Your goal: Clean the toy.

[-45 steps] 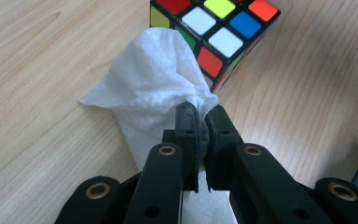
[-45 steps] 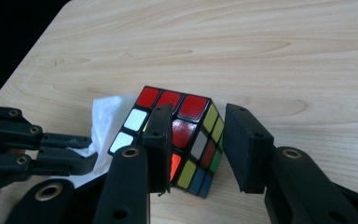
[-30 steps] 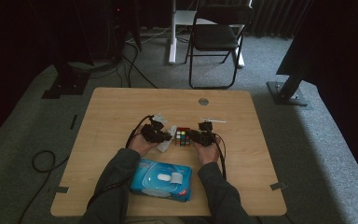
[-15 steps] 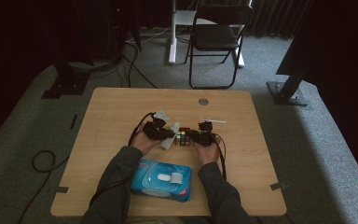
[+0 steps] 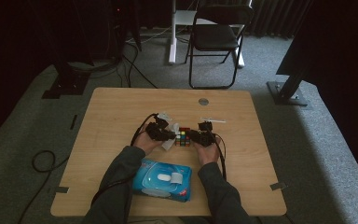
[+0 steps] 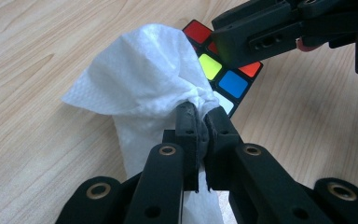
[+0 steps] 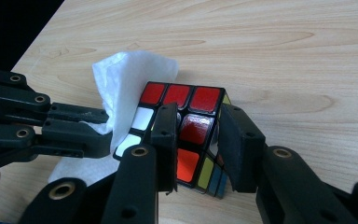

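A: Left gripper (image 6: 200, 116) clamped tight on a white wipe (image 6: 144, 79), bunched against the puzzle cube (image 7: 186, 135). Right gripper (image 7: 193, 128)?

B: Closed on the cube's corner, mid-table (image 5: 121, 107). High view adds a wipes pack (image 5: 163, 179) near the person; cube's far faces hidden, wipe's tail cut off.

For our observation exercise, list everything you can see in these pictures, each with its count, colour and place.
Puzzle cube: one, multicoloured, table centre, between both grippers.
Wipe: one, white, against the cube's left side.
Wipes pack: one, blue, near table edge, between the forearms.
Table: one, light wood.
Folding chair: one, black, beyond the table.
Floor cables: black, left of the table.
Left gripper: black, fingers shut on the wipe.
Right gripper: black, fingers shut on the cube.
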Action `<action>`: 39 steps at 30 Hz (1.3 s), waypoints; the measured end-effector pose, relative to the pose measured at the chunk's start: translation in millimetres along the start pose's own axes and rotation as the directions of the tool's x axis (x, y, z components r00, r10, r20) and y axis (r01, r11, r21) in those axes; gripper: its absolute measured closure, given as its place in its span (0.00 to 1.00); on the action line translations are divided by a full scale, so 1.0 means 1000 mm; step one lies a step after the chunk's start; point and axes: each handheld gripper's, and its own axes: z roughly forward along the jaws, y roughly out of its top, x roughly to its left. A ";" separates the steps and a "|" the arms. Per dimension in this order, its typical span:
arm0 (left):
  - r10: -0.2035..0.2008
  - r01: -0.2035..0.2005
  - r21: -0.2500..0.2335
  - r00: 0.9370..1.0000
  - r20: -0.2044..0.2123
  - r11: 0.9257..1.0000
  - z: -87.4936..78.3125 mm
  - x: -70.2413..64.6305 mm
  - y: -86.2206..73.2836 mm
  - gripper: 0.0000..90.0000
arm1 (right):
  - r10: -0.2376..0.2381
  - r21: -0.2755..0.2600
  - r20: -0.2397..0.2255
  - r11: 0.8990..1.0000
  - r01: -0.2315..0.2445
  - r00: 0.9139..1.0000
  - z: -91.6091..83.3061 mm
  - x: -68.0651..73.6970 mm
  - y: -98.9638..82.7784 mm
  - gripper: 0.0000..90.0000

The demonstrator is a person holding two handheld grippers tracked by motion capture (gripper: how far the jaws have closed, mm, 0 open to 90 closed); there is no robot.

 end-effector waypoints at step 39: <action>-0.079 0.087 0.086 0.993 -0.088 0.993 0.025 0.012 0.003 0.96 | 0.002 -0.005 0.001 1.000 -0.002 1.000 0.000 0.000 -0.001 0.76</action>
